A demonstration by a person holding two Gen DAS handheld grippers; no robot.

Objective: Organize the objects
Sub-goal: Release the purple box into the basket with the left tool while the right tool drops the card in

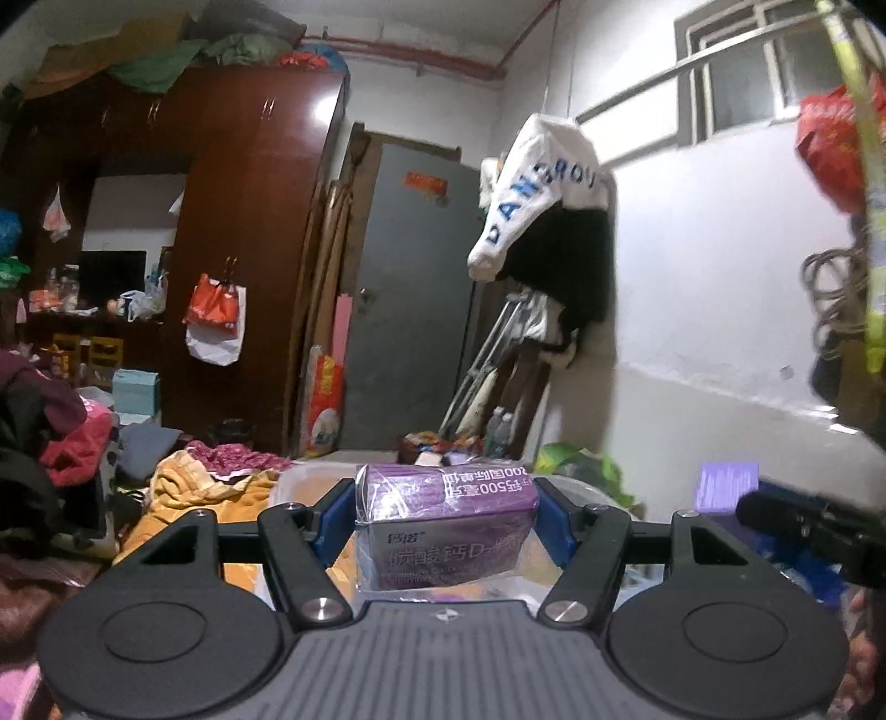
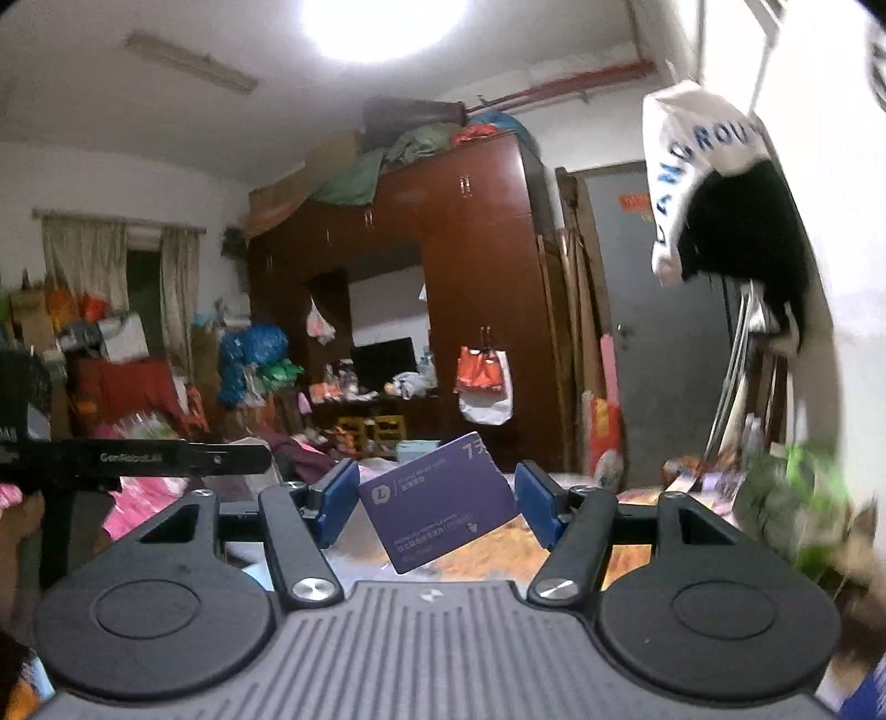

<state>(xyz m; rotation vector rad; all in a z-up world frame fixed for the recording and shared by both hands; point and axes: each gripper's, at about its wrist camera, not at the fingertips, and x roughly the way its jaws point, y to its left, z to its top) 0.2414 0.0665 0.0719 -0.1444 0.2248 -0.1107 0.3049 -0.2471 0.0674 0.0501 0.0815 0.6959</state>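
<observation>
Purple carton (image 1: 448, 526), shrink-wrapped in clear film and printed with white Chinese lettering, sits clamped between the blue pads (image 1: 332, 515) of the left gripper (image 1: 446, 523), both pads pressing its short sides; it is carried in the air above a clear plastic storage bin (image 1: 310, 482) that stands among orange and patterned bedding (image 1: 183, 487). Second item: a flat dark-purple box (image 2: 440, 501) with pale print and a round logo, tilted corner-down between the blue pads of the right gripper (image 2: 437, 504). Its left edge meets the left pad; contact on the right side is hard to make out, so the grasp reads as held but skewed. In the left wrist view the black body of the right gripper shows at the right edge with a blurred purple patch above it; in the right wrist view the left gripper's black arm crosses the left edge. Background fixtures: a glossy red-brown wardrobe (image 1: 249, 232) with bundles piled on top, an orange and white bag (image 1: 216, 321) hanging from its handle, a grey door (image 1: 410, 310), a white garment with blue lettering (image 1: 531, 188) hung over dark clothing on the white wall, a barred window (image 1: 758, 66), and a bright ceiling lamp (image 2: 382, 22).
</observation>
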